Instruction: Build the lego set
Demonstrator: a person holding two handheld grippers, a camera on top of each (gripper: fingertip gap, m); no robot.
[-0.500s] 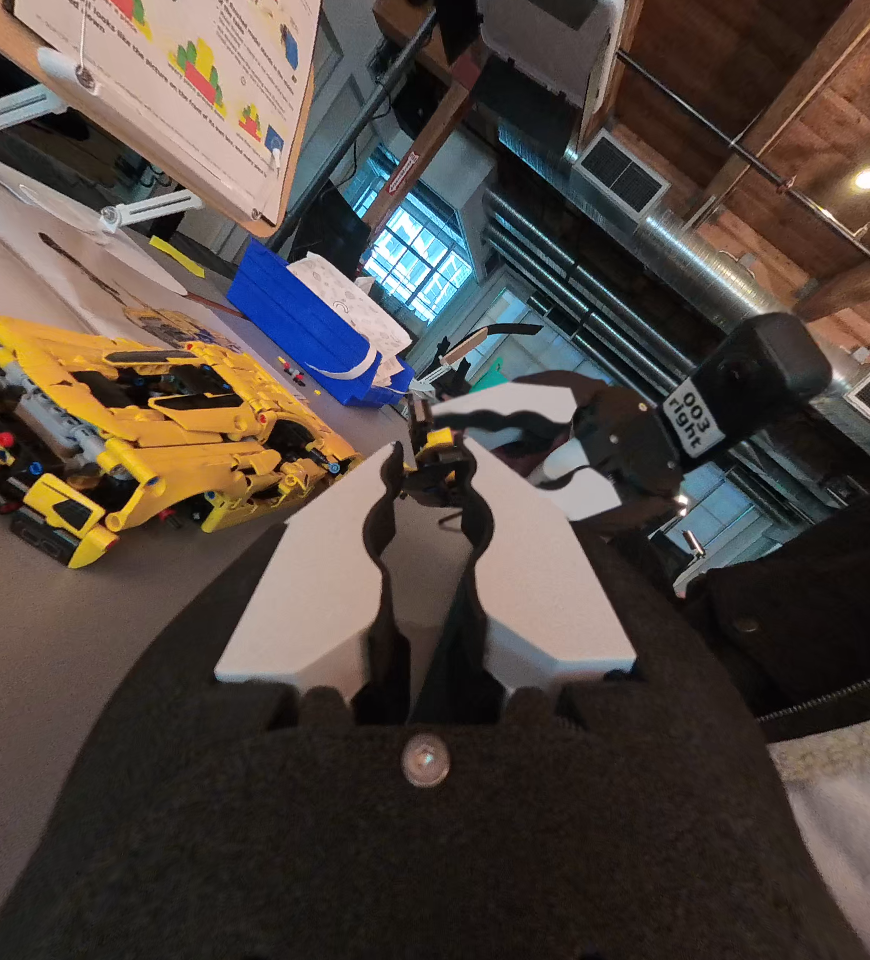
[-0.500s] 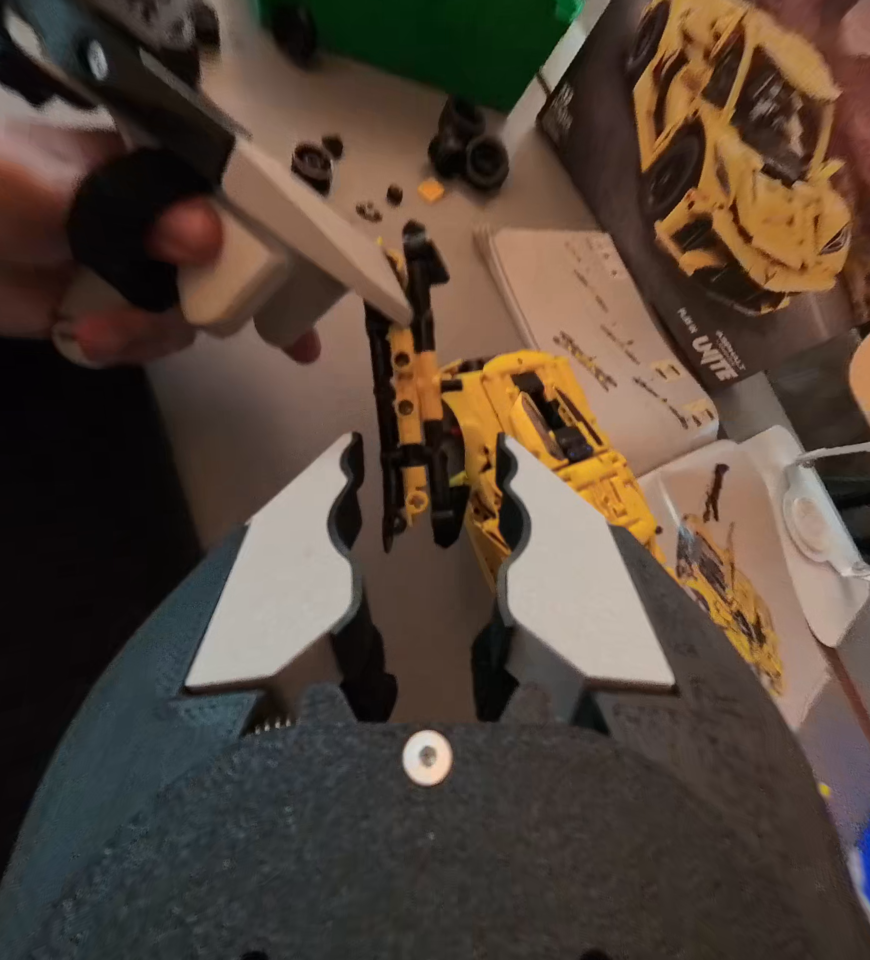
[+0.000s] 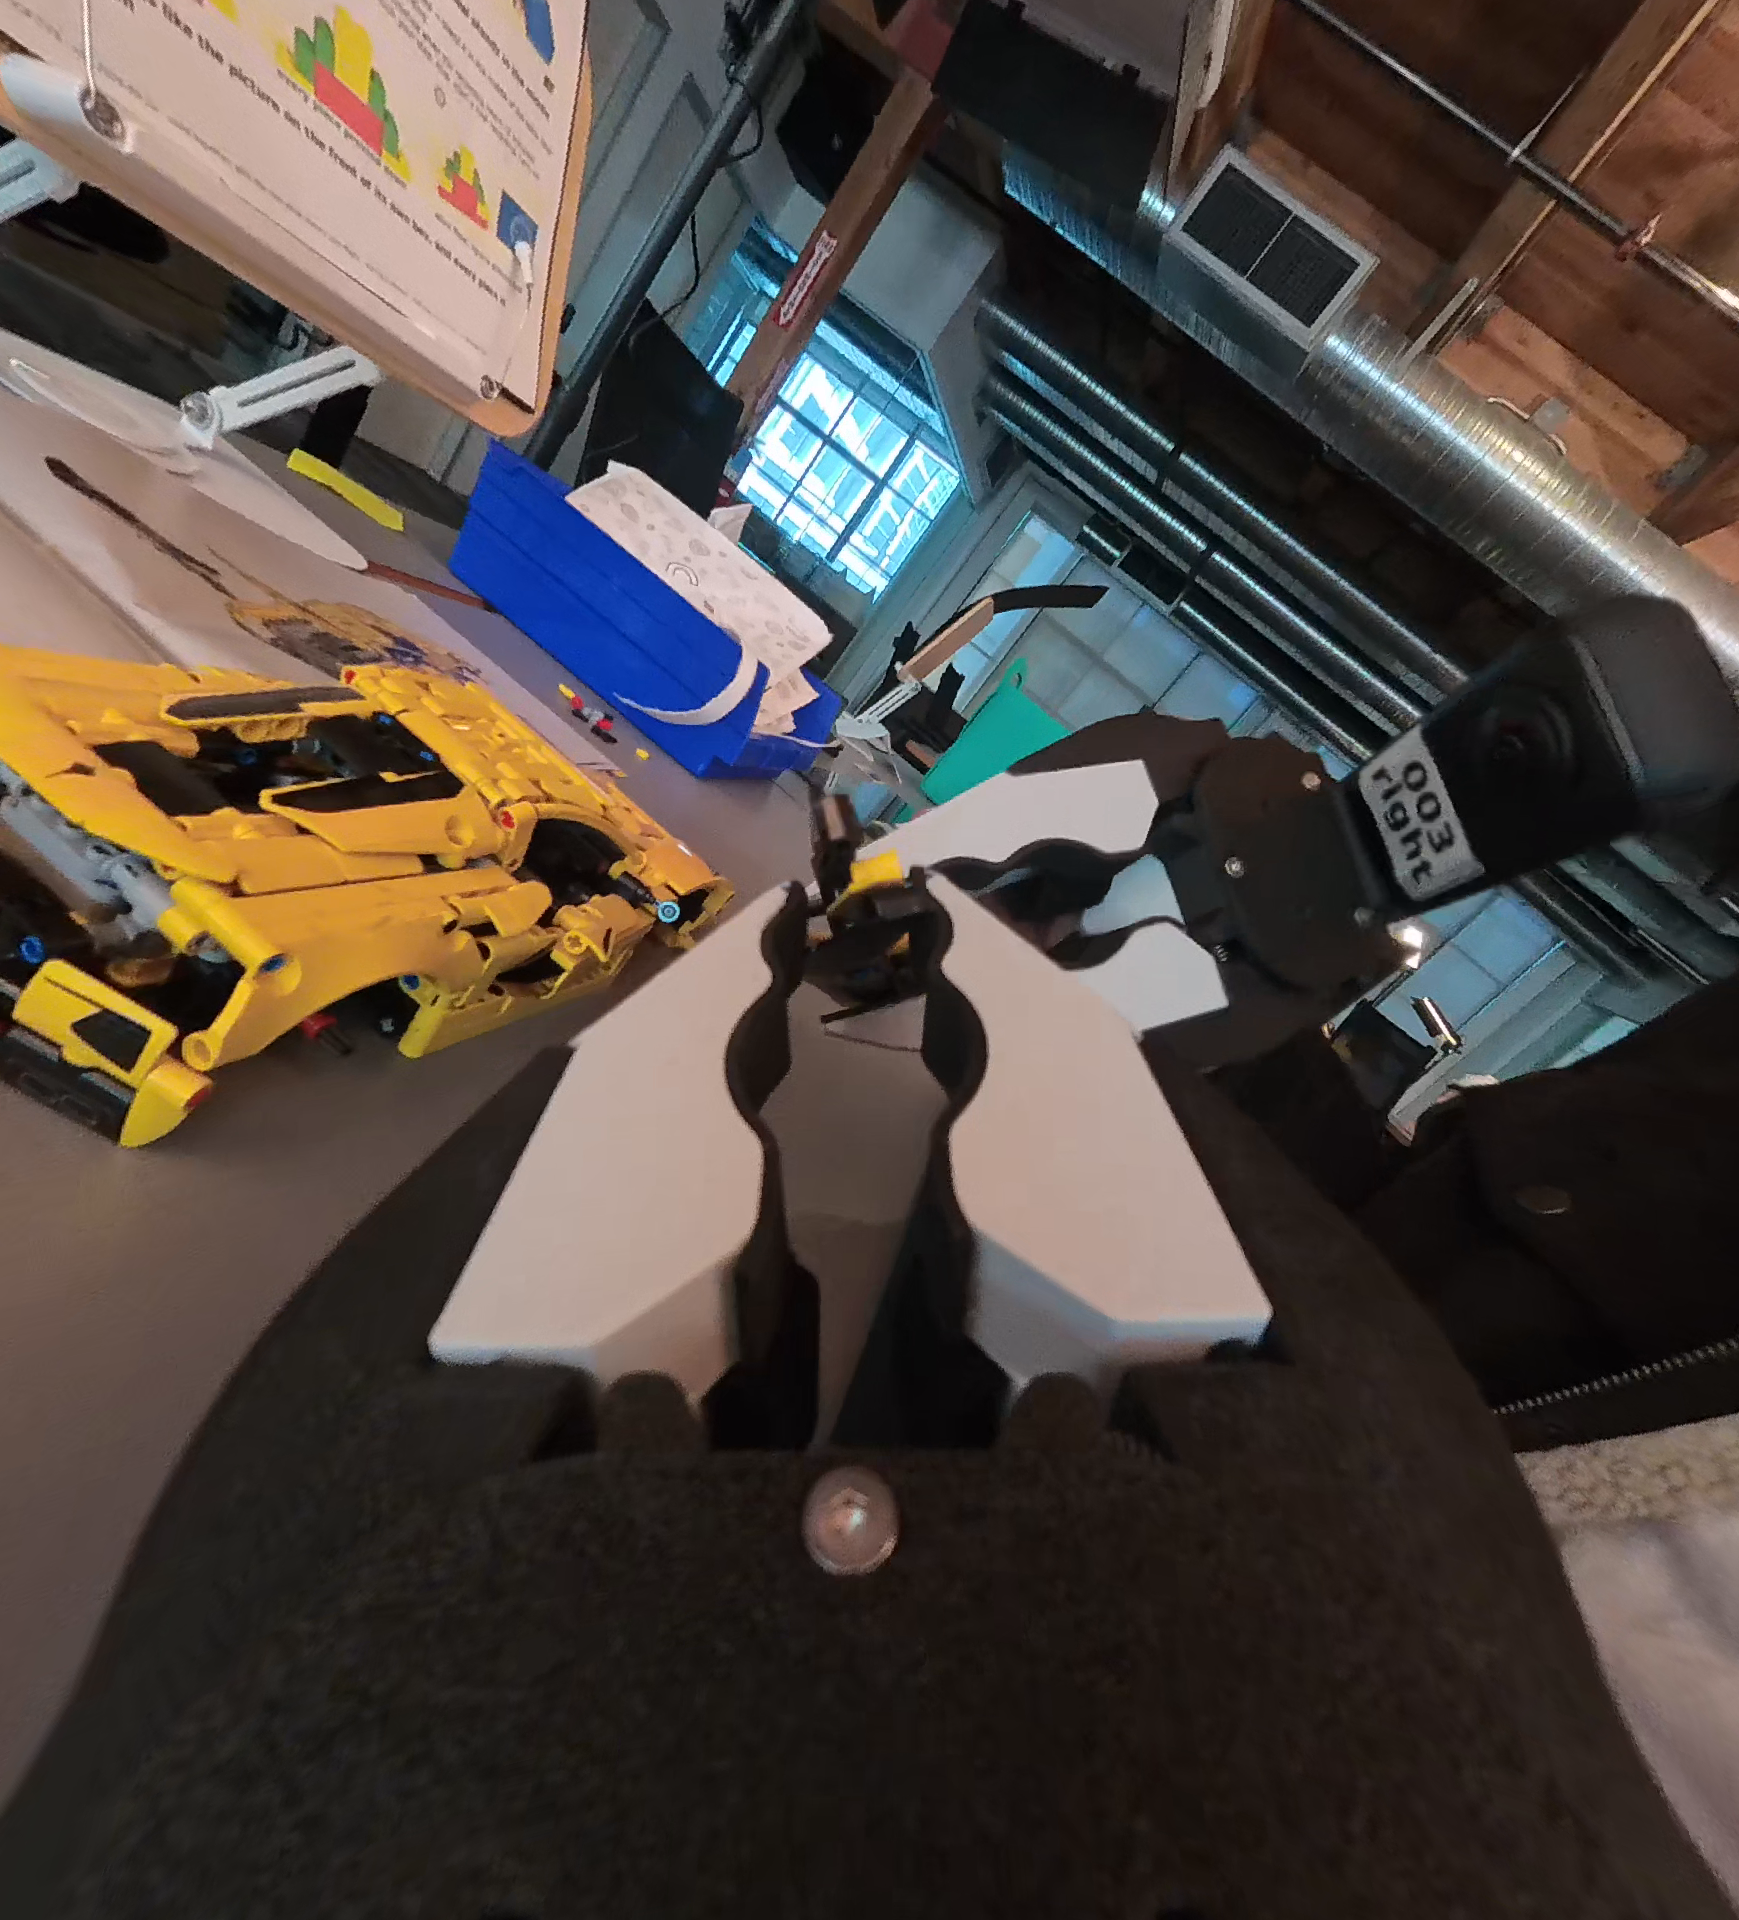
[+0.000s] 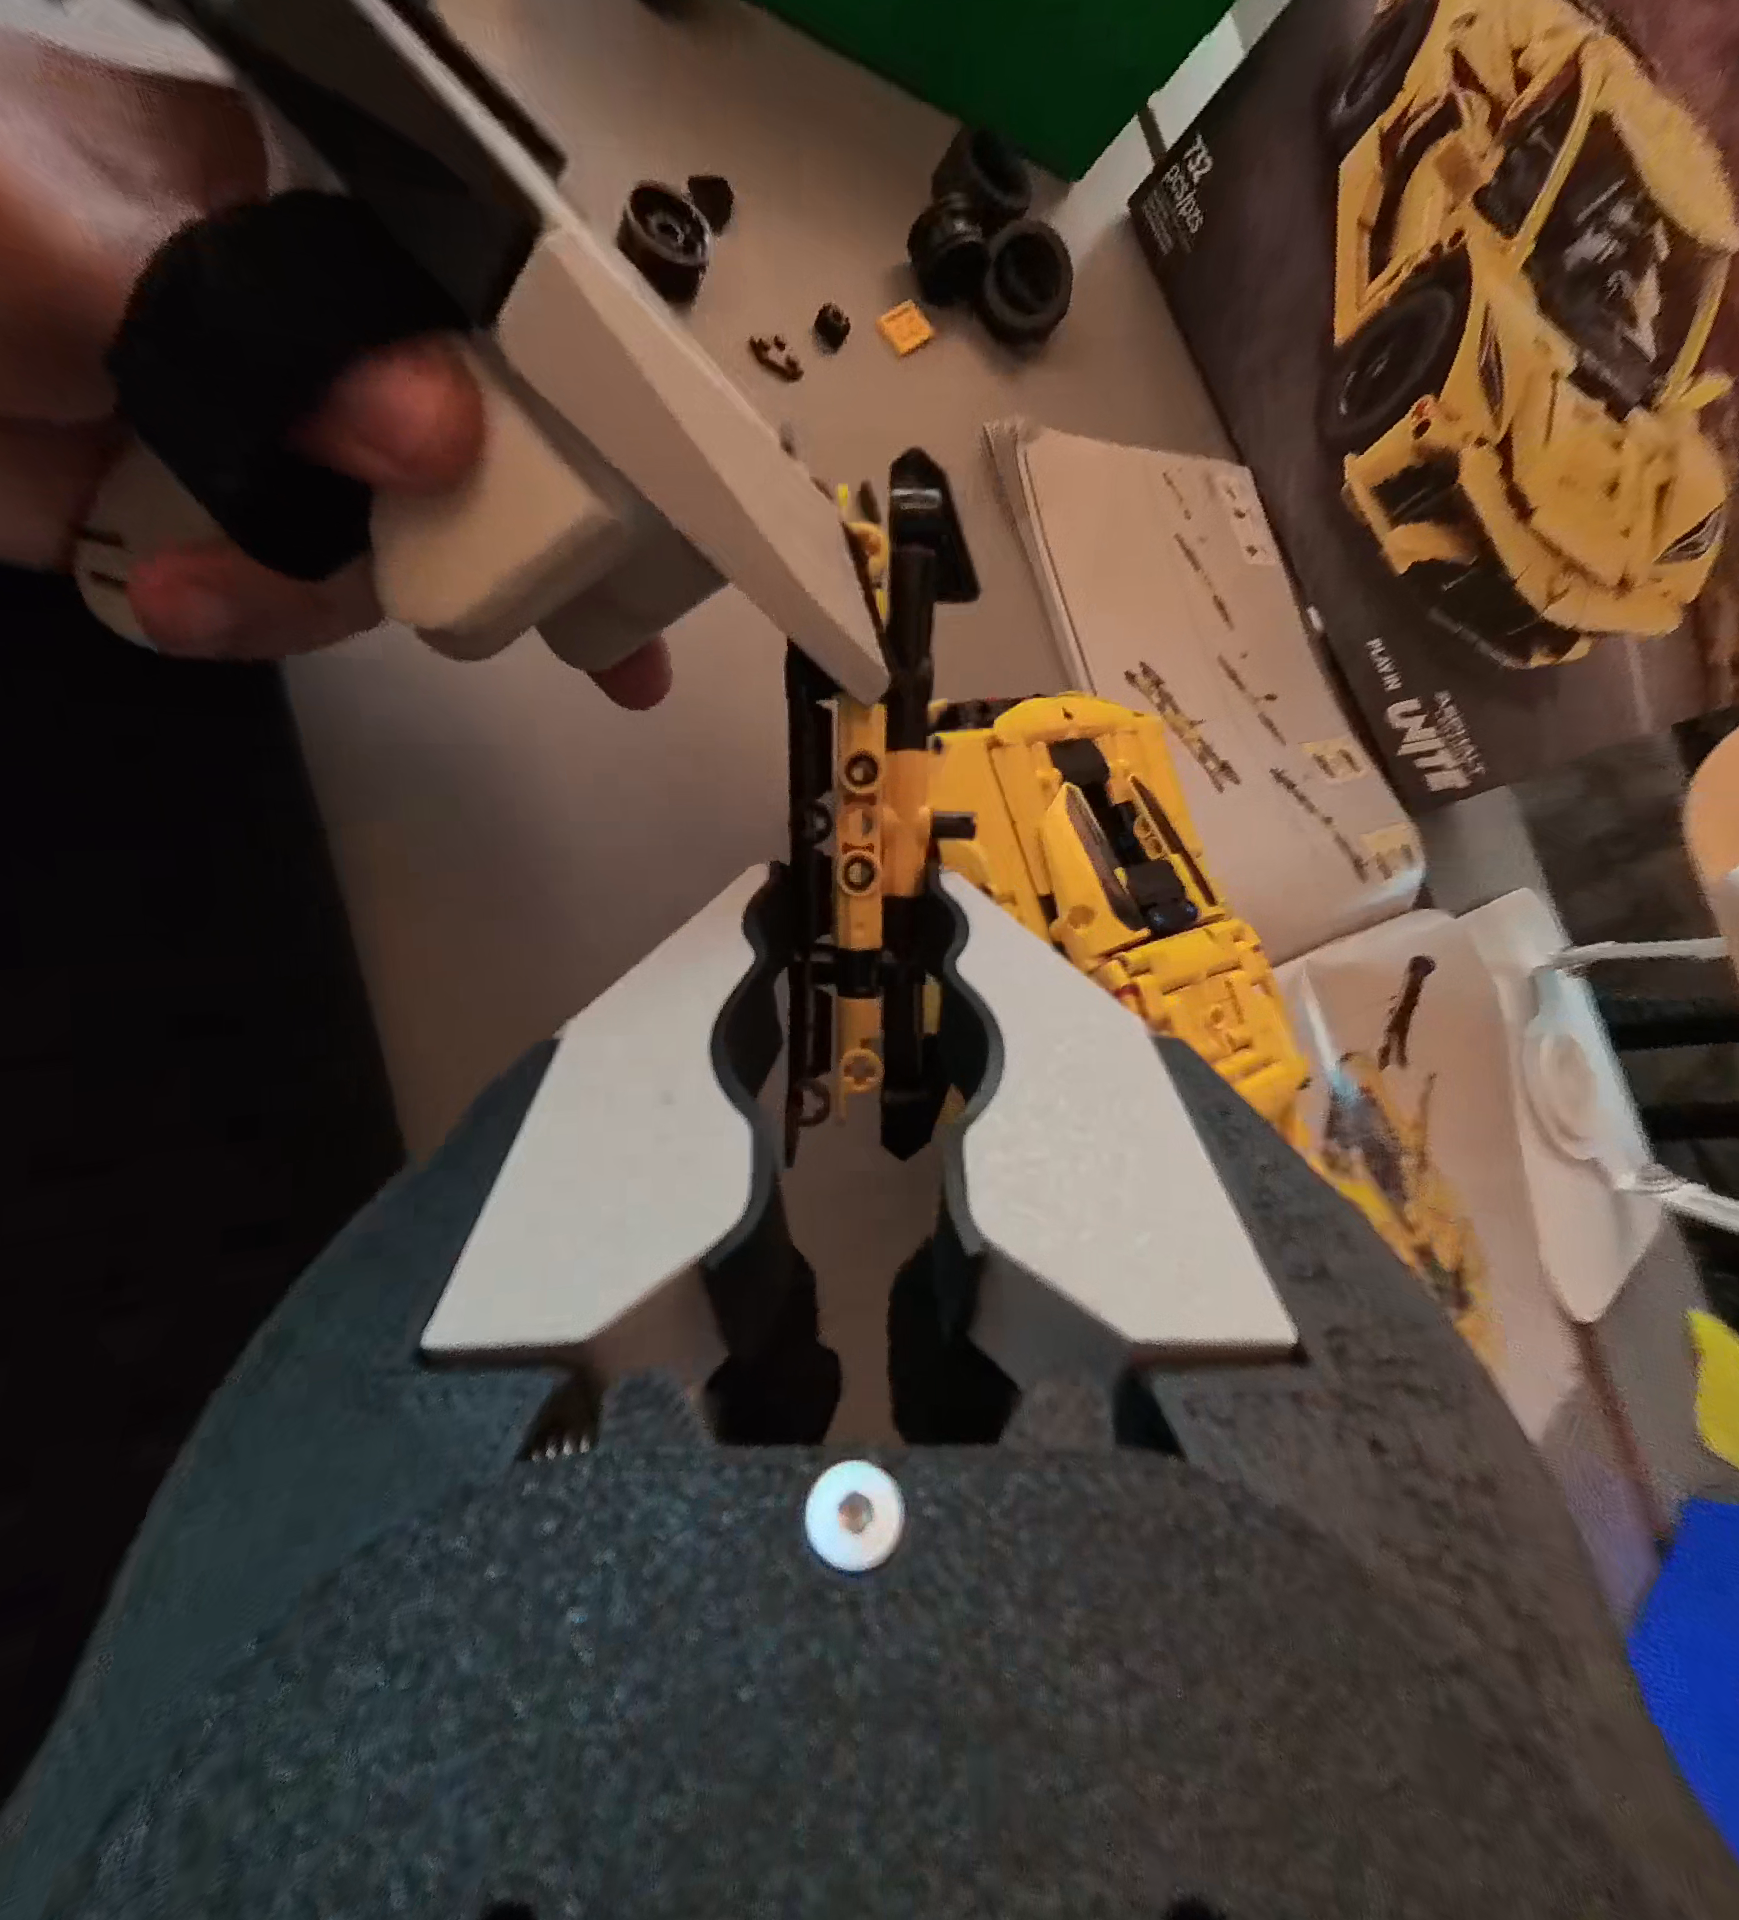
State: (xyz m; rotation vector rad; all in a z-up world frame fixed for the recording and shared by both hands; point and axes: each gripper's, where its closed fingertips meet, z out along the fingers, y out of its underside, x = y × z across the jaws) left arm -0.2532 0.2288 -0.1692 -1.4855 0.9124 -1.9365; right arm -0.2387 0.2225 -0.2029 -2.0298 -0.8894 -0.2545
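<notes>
Clamping a slim black-and-yellow lego subassembly between them, the right gripper grips its near end and the left gripper its far end. Its long axis runs near-to-far above the counter, just beside the yellow lego car.

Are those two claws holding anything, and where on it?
Yes: both hold one black-and-yellow lego sub-assembly in mid-air. The right gripper clamps its lower end; the left gripper pinches its upper end.
</notes>
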